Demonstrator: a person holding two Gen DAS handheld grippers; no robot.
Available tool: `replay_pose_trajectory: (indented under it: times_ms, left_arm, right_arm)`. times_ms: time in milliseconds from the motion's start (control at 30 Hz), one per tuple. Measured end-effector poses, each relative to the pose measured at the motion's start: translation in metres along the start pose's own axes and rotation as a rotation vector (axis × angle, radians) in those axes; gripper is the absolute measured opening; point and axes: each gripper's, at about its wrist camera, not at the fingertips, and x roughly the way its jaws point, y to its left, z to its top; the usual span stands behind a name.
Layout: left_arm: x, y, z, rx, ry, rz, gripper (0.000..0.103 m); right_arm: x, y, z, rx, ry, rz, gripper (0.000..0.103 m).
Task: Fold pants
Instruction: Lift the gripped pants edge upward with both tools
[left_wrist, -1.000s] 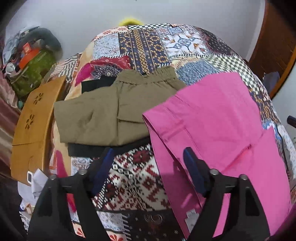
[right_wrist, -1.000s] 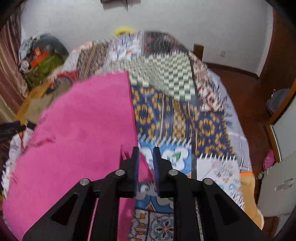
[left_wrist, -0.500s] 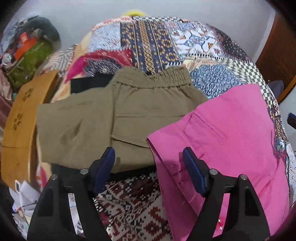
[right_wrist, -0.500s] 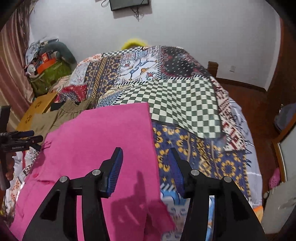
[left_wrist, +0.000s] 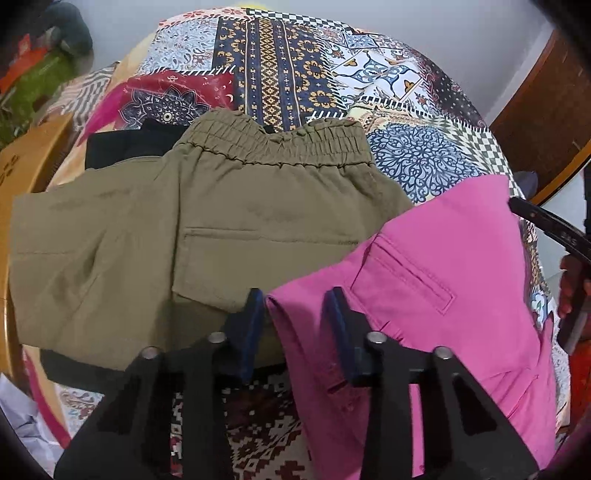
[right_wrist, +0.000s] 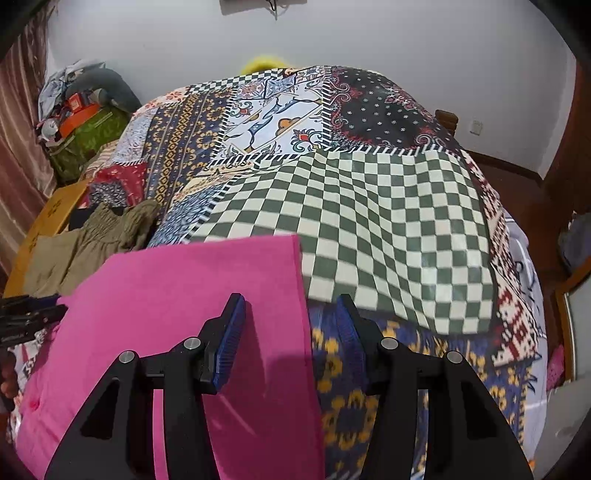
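Bright pink pants (left_wrist: 436, 266) lie flat on the patchwork bed (right_wrist: 388, 229), back pocket up, beside folded olive pants (left_wrist: 207, 229). The left gripper (left_wrist: 295, 314) is closing around the pink corner; the right gripper (right_wrist: 291, 332) stands spread over the straight pink edge.

Open checkered bedspread (right_wrist: 388, 229) ahead-right of right gripper (right_wrist: 291, 332); folded olive pants (left_wrist: 192, 236) crowding left of left gripper (left_wrist: 295, 317).

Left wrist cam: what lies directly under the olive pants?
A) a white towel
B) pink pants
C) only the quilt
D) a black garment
D: a black garment pokes out from under the olive pants at their top-left and bottom edges.
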Motion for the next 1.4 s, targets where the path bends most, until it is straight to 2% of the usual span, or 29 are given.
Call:
replay_pose_trajectory:
  times_ms: [100, 200, 267, 333, 400, 500, 600, 767, 900, 1167, 1400]
  left_arm:
    - [0.002, -0.003, 0.0, 0.01, -0.009, 0.011, 0.029]
    - [0.001, -0.004, 0.0, 0.014, -0.016, 0.036, 0.016]
    - [0.0, -0.004, 0.001, 0.016, -0.017, 0.047, 0.012]
    - [-0.003, -0.005, 0.001, 0.026, -0.025, 0.06, 0.011]
    - [-0.009, -0.011, 0.002, 0.054, -0.038, 0.094, 0.01]
    - [-0.024, -0.017, 0.006, 0.079, -0.07, 0.13, 0.009]
    - [-0.046, -0.021, 0.014, 0.091, -0.115, 0.133, 0.009]
    - [-0.093, -0.041, 0.025, 0.12, -0.212, 0.134, 0.008]
    - [-0.122, -0.059, 0.019, 0.147, -0.252, 0.12, 0.008]
    - [-0.16, -0.09, -0.021, 0.222, -0.28, 0.132, 0.008]
    - [-0.184, -0.098, -0.059, 0.239, -0.276, 0.12, 0.008]
  right_arm:
    - [0.007, -0.001, 0.006, 0.014, -0.018, 0.015, 0.047]
    - [0.012, 0.0, 0.01, 0.034, -0.027, 0.055, 0.046]
    - [0.013, 0.004, 0.01, 0.023, -0.04, 0.065, 0.038]
    - [0.013, 0.011, 0.01, -0.007, -0.042, 0.064, 0.018]
    - [0.013, 0.015, 0.012, -0.022, -0.038, 0.055, 0.006]
    - [0.01, 0.019, 0.015, -0.036, -0.033, 0.04, 0.004]
    - [-0.012, 0.015, 0.021, -0.018, -0.079, 0.046, 0.004]
    - [-0.062, 0.009, 0.035, -0.003, -0.167, 0.049, 0.003]
    - [-0.104, 0.008, 0.037, 0.005, -0.226, 0.059, 0.003]
    - [-0.161, 0.011, -0.003, -0.017, -0.24, 0.064, 0.003]
    - [-0.199, 0.014, -0.045, -0.007, -0.243, 0.082, 0.003]
